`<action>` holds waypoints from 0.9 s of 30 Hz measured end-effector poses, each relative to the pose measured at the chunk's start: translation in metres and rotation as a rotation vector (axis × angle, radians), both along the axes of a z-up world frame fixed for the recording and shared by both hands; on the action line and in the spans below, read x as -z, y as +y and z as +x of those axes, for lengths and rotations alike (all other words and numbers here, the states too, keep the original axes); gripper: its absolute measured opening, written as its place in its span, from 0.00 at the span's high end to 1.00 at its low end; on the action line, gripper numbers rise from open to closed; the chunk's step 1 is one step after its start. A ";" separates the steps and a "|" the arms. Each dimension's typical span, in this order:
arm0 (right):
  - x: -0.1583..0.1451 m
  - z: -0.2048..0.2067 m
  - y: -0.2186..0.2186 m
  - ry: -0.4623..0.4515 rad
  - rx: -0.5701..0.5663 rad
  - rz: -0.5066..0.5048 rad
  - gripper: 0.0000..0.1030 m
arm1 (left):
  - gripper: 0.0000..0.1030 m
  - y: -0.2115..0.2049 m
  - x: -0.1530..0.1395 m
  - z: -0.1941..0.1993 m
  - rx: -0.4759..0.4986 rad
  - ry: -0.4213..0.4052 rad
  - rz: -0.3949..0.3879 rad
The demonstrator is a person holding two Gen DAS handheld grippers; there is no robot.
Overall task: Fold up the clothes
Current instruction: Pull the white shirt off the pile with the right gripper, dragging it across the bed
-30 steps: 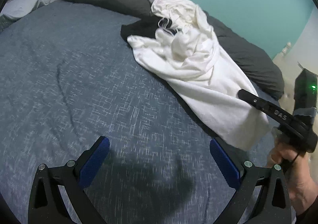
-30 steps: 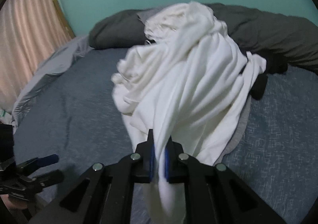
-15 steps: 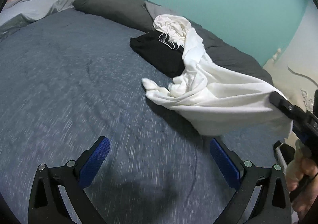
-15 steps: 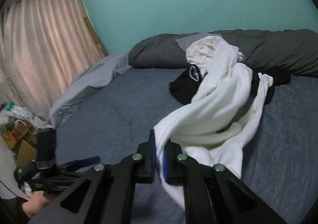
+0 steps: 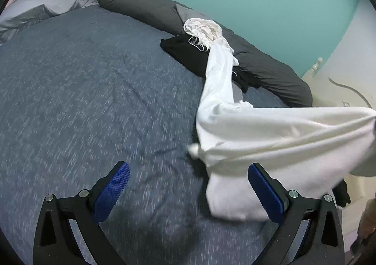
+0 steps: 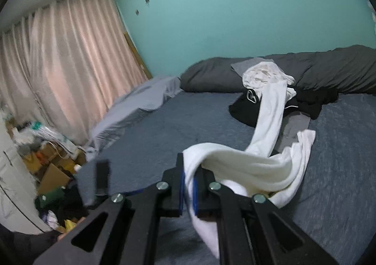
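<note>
A white garment [image 5: 270, 133] stretches from a pile at the bed's far side toward the near right edge. My right gripper [image 6: 188, 185] is shut on a bunched part of the white garment [image 6: 244, 168], lifting it off the bed. Its far end still trails over a black garment [image 5: 188, 53] and a crumpled white piece [image 5: 203, 29]. My left gripper [image 5: 188, 189] hangs open over the blue bedspread, its right finger [image 5: 265, 192] close in front of the hanging white cloth, nothing between its pads.
The blue bedspread [image 5: 82, 100] spreads wide to the left. Dark grey pillows [image 6: 329, 72] line the teal wall; a light grey sheet [image 6: 131, 109] lies at the bed's left side. Pink curtains [image 6: 58, 65] and floor clutter [image 6: 47, 159] stand beyond the bed. A white nightstand [image 5: 338, 91] is at right.
My right gripper pulled back and up, drawing the white garment out of the pile into a long stretched strip. The left gripper stayed open and drifted back slightly.
</note>
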State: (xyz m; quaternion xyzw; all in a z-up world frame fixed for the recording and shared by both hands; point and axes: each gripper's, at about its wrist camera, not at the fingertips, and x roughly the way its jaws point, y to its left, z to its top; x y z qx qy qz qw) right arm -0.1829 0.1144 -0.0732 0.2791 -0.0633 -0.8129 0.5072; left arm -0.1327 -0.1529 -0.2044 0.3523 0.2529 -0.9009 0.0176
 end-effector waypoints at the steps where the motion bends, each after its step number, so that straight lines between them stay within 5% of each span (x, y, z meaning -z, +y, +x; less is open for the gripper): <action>1: -0.003 0.010 0.006 0.000 -0.001 -0.012 0.95 | 0.00 0.002 0.003 0.004 0.002 -0.003 0.001; 23: 0.169 -0.041 0.086 -0.164 0.462 0.164 0.91 | 0.00 0.013 0.072 -0.006 0.036 -0.071 -0.046; 27: 0.181 -0.042 0.100 -0.187 0.524 0.173 0.71 | 0.00 0.014 0.069 -0.010 0.025 -0.065 -0.067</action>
